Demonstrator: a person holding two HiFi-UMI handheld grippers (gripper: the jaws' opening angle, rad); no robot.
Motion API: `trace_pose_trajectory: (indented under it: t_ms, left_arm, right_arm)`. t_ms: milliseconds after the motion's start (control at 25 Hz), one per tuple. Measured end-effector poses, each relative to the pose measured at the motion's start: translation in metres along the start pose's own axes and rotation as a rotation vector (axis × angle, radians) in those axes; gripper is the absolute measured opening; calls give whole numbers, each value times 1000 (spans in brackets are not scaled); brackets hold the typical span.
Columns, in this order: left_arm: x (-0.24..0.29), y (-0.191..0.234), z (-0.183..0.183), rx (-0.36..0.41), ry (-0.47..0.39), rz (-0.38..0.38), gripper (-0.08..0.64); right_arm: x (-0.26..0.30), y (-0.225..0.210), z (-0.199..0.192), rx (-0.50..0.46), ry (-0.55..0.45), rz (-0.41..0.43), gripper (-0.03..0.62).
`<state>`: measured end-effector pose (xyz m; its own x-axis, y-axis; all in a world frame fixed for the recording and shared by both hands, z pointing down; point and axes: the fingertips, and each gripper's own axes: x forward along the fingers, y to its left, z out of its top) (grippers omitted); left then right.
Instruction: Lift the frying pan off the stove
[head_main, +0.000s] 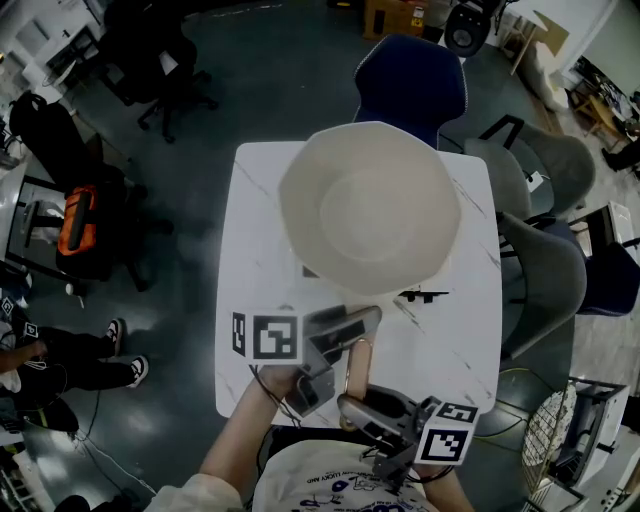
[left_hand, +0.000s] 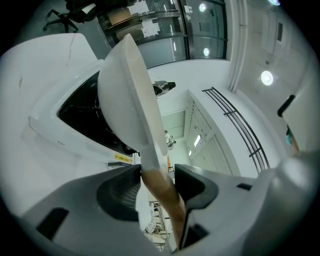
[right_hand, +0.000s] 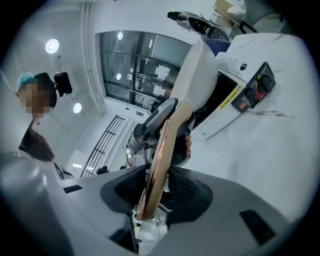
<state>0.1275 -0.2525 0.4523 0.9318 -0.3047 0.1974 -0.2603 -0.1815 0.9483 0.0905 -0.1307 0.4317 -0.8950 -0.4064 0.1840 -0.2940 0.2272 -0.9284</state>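
Frying pan over white table, grey floor

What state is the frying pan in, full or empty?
Empty. The head view looks down into the frying pan and shows only its bare pale inside.

The cream-white frying pan is raised off the stove, bowl upward, its tan wooden handle pointing back toward the person. The stove, white-cased with a black top, sits below on the bench.
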Motion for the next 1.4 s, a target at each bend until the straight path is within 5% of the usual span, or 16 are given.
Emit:
trace_pose_trajectory:
  t_ms: [400,960,1400]
  left_arm:
    - [-4,2,4,-52,-97,-43,199]
    - [0,3,7,-82,-111,-70,200]
    - [18,3,6,-60,-11,-57,230]
  right_arm:
    - [1,0,0,-10,6,-26,147]
    - [-1,-2,-2,-13,2,-56,147]
    - [0,-3,-3,-13,4,-55,147]
